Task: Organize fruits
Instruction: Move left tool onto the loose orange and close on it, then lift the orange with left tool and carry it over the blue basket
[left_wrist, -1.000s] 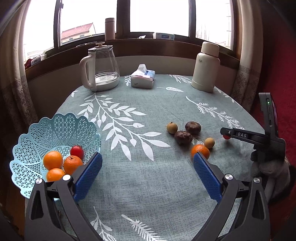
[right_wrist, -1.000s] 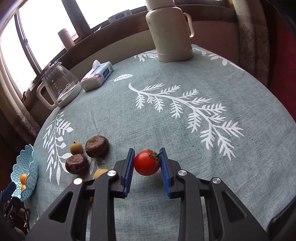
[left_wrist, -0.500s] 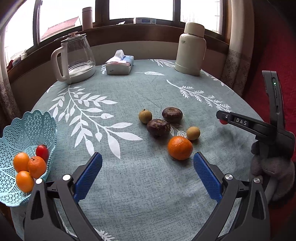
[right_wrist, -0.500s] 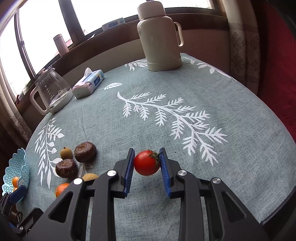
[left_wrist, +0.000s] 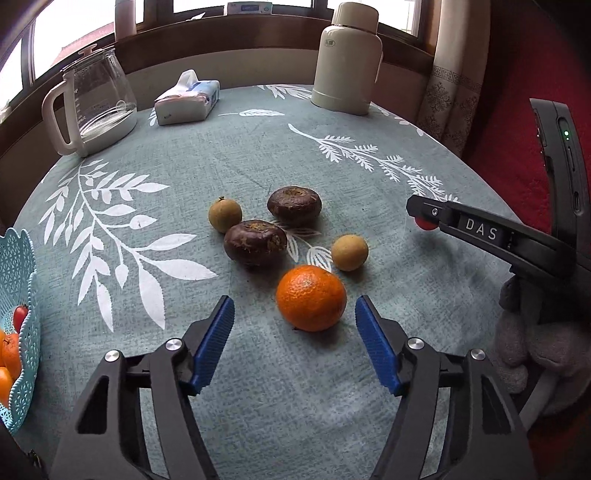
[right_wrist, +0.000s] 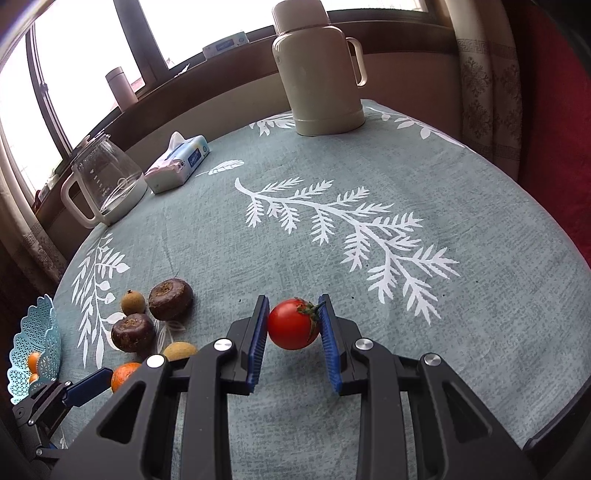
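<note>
Since a second ago the left gripper (left_wrist: 295, 339) has swung away from the pale blue lattice plastic basket (left_wrist: 22, 354) and closed in on the loose round orange (left_wrist: 311, 297), which now lies on the table just beyond and between its blue-padded fingers (left_wrist: 216, 341). Its jaws stand wide, touching nothing. The basket has slid to the left edge of that view and is mostly cut off; only parts of a few oranges and a sliver of a red fruit show inside it.

The right gripper (right_wrist: 293, 332) still clamps the small red tomato with a green stalk (right_wrist: 293, 325), narrow jaws pressing both sides. In the left wrist view only a red speck of it shows behind the black finger.

On the grey-green leaf-print tablecloth (left_wrist: 258, 155), far of the orange, lie two dark brown flattened fruits (left_wrist: 255, 242), (left_wrist: 294, 205) and two small tan round fruits (left_wrist: 225, 214), (left_wrist: 349, 252). In the right wrist view the orange and the nearer tan fruit are partly hidden behind the gripper body. A grey-gloved hand (left_wrist: 535, 350) is cut off at the right.
</note>
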